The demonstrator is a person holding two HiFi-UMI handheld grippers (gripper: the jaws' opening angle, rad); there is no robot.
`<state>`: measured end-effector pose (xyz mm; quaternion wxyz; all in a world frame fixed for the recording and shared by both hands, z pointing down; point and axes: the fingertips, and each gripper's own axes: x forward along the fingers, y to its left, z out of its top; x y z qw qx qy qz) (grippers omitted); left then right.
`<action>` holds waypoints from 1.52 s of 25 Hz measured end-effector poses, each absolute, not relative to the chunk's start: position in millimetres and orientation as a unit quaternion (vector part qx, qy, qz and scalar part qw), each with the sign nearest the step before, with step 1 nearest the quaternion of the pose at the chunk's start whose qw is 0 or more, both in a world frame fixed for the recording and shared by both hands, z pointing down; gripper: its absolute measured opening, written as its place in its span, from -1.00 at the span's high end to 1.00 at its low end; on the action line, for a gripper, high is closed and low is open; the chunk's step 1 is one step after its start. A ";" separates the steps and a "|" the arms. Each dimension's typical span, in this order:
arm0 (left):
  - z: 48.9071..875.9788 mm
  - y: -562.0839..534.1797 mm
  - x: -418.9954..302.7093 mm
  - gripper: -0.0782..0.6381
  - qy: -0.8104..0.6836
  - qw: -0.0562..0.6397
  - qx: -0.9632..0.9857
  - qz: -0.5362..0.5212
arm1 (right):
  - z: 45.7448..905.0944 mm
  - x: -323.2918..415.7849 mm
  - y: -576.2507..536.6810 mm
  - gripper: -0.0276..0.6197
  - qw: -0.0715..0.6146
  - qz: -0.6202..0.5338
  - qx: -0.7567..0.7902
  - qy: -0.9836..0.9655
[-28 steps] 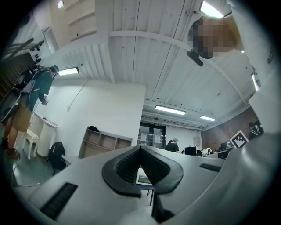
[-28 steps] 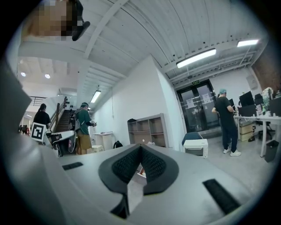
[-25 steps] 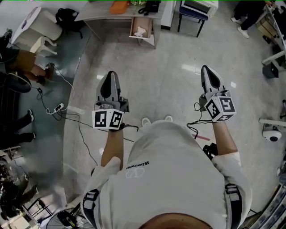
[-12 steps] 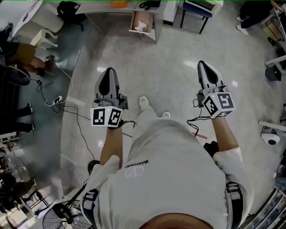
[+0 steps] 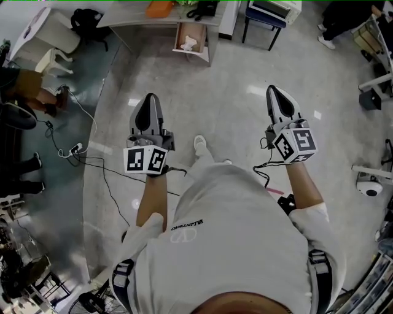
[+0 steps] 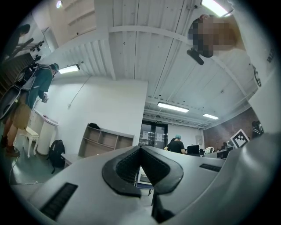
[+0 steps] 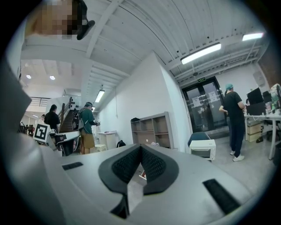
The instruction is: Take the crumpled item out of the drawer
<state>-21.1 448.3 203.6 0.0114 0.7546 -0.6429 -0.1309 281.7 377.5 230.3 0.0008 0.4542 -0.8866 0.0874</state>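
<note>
1. Drawer point(image 5: 200, 35): stands pulled out of the desk point(image 5: 132, 15) across the floor, so opening looks done
2. Crumpled item point(image 5: 188, 43): white, lying inside the drawer, untouched
3. Left gripper point(image 5: 149, 98): jaws closed together, nothing held, well apart from drawer
4. Right gripper point(image 5: 272, 92): jaws closed together, empty, equally distant
5. Remaining: approach, open jaws, grasp, lift out

The person's white shirt point(image 5: 233, 251) bears the upside-down brand word VALENTINO above a round logo.
</note>
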 end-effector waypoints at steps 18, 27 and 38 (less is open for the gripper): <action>219.8 326.5 -116.8 0.78 -0.610 0.027 0.781 -0.134 | 232.9 169.5 275.9 0.91 0.011 0.083 0.477 -0.875; 234.0 296.9 -155.4 0.78 -0.603 0.040 0.786 -0.133 | 236.6 114.0 246.6 0.91 0.017 0.085 0.470 -0.879; 248.9 268.0 -154.6 0.78 -0.590 0.056 0.797 -0.119 | 242.8 106.9 220.3 0.91 0.023 0.090 0.469 -0.878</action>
